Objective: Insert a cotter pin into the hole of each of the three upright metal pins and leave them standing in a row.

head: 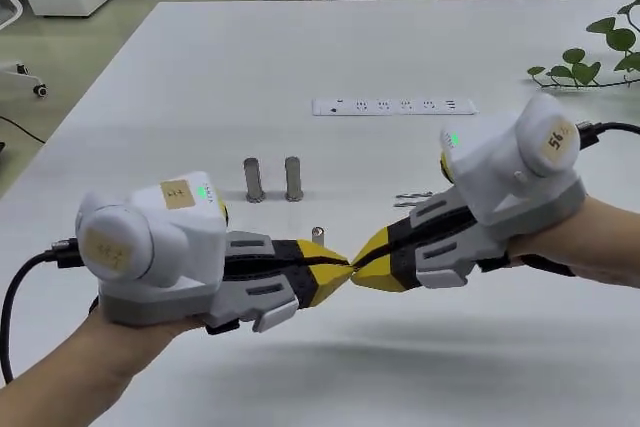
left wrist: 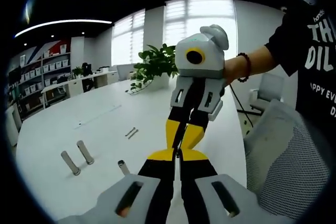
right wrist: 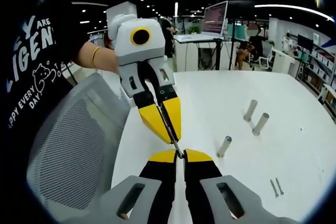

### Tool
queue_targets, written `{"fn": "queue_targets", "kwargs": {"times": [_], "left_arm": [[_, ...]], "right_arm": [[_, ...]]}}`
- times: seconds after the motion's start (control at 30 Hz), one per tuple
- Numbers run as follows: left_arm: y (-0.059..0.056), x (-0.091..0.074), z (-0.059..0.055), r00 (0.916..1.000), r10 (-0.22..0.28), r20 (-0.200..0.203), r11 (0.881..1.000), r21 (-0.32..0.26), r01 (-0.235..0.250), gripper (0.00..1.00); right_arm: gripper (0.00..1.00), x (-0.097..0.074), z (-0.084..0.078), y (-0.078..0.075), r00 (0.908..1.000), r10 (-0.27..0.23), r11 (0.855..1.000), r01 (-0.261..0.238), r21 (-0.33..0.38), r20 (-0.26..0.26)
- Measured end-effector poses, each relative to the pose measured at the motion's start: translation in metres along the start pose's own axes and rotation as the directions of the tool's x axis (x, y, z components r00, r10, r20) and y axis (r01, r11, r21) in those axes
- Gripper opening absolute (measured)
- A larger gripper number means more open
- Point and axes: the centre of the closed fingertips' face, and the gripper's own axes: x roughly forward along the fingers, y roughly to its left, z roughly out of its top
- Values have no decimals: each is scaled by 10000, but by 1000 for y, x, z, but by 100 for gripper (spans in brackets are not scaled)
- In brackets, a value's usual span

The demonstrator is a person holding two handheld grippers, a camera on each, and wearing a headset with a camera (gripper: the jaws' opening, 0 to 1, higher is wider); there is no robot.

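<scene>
Three metal pins (head: 293,178) stand mid-bench (head: 200,77): two side by side and a shorter pin (head: 318,235) closer to the near edge. Just in front of it, the left gripper (head: 338,269) and right gripper (head: 362,273) meet tip to tip, the fingers of both closed. The right gripper view shows a thin cotter pin (right wrist: 176,148) pinched between them. Two spare cotter pins (head: 412,197) lie to the right and a power strip (head: 393,106) lies towards the far edge. Open bench spreads to the left.

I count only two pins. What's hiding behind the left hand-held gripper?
A third metal pin stands behind the left hand-held gripper. Its top shows; its bottom is covered in the head view.
</scene>
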Motion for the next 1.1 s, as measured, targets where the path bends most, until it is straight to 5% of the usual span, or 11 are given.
{"fn": "queue_targets", "kwargs": {"times": [0.63,0.93,1.1], "left_arm": [[3,0,-10,9992,321,-221,9990,-306,-328,0],[21,-1,-10,9920,1264,-42,9911,-416,-1265,4],[31,-2,-14,9831,1830,-65,9825,-346,-1831,15]], "right_arm": [[0,5,-6,-6,9936,-388,9918,253,-1250,-1061],[0,2,-14,-26,9796,-1066,9846,801,-1556,-1702],[0,-1,-17,-39,9690,-1482,9781,1142,-1739,-1975]]}}
